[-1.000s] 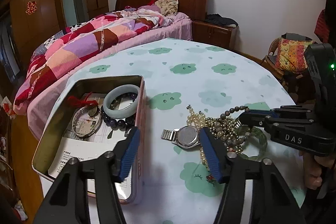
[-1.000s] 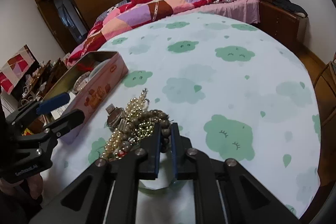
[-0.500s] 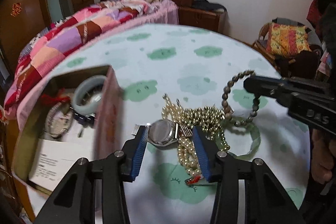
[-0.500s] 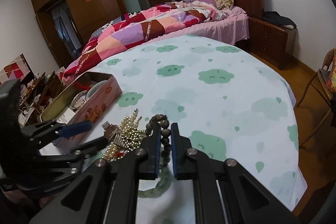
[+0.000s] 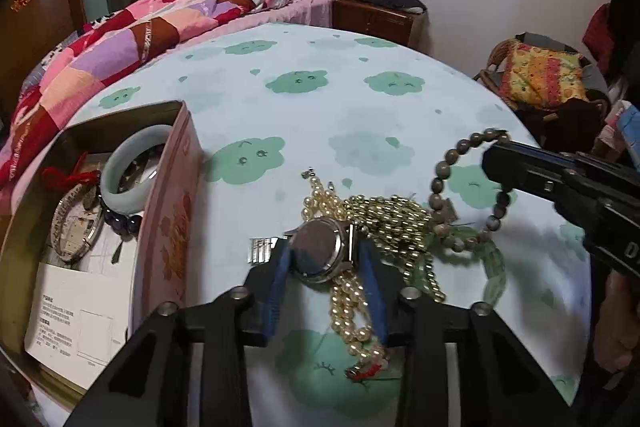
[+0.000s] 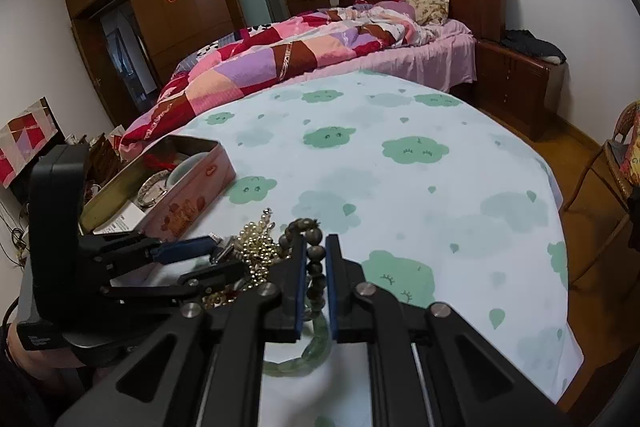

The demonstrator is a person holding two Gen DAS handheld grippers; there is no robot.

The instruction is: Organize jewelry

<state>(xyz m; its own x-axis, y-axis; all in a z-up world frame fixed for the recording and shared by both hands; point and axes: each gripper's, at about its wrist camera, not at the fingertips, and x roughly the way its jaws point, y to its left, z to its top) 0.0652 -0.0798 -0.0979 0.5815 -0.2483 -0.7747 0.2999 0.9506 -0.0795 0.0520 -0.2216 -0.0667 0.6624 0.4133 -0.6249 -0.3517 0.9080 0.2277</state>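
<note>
A silver wristwatch (image 5: 320, 251) lies on the table in a heap with pearl strands (image 5: 348, 307) and gold beads (image 5: 392, 219). My left gripper (image 5: 324, 259) has its blue pads on both sides of the watch case, closed against it. My right gripper (image 6: 314, 259) is shut on a grey-brown bead bracelet (image 5: 440, 179), lifting one side of it off the heap; it also shows in the right wrist view (image 6: 304, 227). A green bead bracelet (image 5: 494, 267) lies underneath. The open pink tin (image 5: 168, 211) at left holds a jade bangle (image 5: 128, 167), dark beads and a red-tasselled piece.
The round table (image 5: 320, 107) has a cloud-print cloth. A bed with a patchwork quilt (image 6: 288, 55) stands behind it, a nightstand (image 6: 520, 83) to its right. A wicker chair with a cushion (image 5: 544, 75) is at the far right. A booklet (image 5: 76, 315) lies in the tin.
My left gripper moved right from the tin to the watch and closed around it. My right gripper lifted the grey-brown bracelet up off the heap.
</note>
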